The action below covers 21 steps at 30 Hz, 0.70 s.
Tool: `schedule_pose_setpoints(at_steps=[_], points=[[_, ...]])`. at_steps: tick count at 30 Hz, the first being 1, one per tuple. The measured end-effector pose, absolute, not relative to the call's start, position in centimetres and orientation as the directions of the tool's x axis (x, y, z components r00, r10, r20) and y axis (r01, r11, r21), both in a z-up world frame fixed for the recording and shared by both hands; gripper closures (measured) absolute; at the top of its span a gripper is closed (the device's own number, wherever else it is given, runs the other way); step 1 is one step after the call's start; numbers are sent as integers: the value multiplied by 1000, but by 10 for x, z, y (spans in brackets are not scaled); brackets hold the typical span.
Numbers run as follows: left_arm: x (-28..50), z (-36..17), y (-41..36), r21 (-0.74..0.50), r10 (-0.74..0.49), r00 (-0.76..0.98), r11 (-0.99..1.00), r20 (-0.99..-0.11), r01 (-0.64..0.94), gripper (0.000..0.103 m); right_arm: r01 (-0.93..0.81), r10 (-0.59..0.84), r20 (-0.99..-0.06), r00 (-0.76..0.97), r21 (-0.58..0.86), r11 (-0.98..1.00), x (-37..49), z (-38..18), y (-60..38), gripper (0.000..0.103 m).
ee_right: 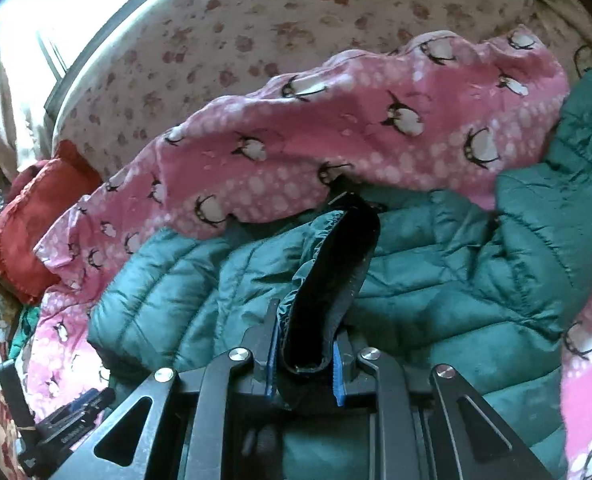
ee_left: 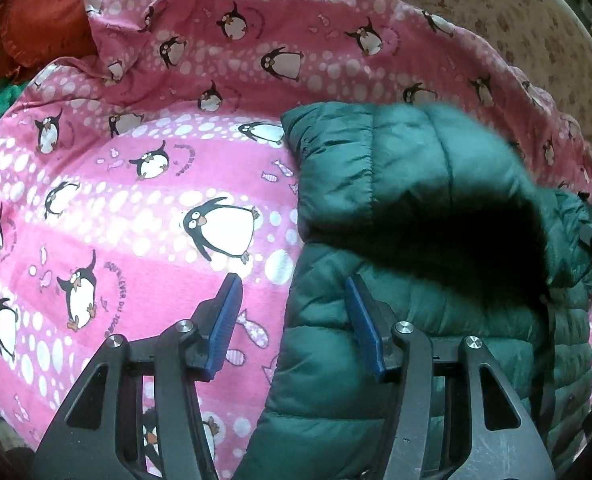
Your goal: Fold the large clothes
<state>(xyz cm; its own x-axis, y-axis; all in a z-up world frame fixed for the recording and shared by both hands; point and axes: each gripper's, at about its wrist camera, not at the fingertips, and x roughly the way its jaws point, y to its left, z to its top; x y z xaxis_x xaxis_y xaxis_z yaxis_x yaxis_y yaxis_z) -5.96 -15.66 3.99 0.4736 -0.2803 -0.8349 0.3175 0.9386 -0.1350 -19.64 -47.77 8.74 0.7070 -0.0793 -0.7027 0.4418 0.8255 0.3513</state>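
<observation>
Jacket (ee_right: 435,280), a dark green quilted puffer, lay spread on the pink penguin blanket (ee_left: 116,208), and the right gripper (ee_right: 301,344) was clamped on a fold of it: a black-lined edge with a gathered green hem (ee_right: 335,272) stood up between the blue pads (ee_right: 338,376), which pressed it from both sides. Beyond that pinched fold the rest of the jacket stretched away flat, one puffy part reaching off to the right, with a rumpled ridge of the blanket lying across its far side. The left gripper (ee_left: 294,292) hung with its jaws apart and nothing in them, straddling the jacket's near edge: its left pad over bare blanket, its right pad over green quilting; I could not tell whether either touched. Ahead of it a sleeve with an elastic cuff (ee_left: 335,160) lay folded over the jacket's body. Farther out, a red frilled cushion (ee_right: 36,224) sat at the blanket's corner on a cream bedspread with a reddish flower print (ee_right: 256,20). No containers were about.
</observation>
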Motion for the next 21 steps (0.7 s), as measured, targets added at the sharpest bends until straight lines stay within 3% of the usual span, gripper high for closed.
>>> schedule_pose_setpoints(at_steps=[15, 21], points=[[-63, 55, -156, -166, -310, 494, 935, -812, 315, 50, 542, -192, -707, 681, 311, 781, -226, 81, -517, 85], [-67, 58, -160, -169, -315, 494, 933, -811, 318, 49, 583, -302, -756, 581, 127, 803, -200, 61, -533, 85]])
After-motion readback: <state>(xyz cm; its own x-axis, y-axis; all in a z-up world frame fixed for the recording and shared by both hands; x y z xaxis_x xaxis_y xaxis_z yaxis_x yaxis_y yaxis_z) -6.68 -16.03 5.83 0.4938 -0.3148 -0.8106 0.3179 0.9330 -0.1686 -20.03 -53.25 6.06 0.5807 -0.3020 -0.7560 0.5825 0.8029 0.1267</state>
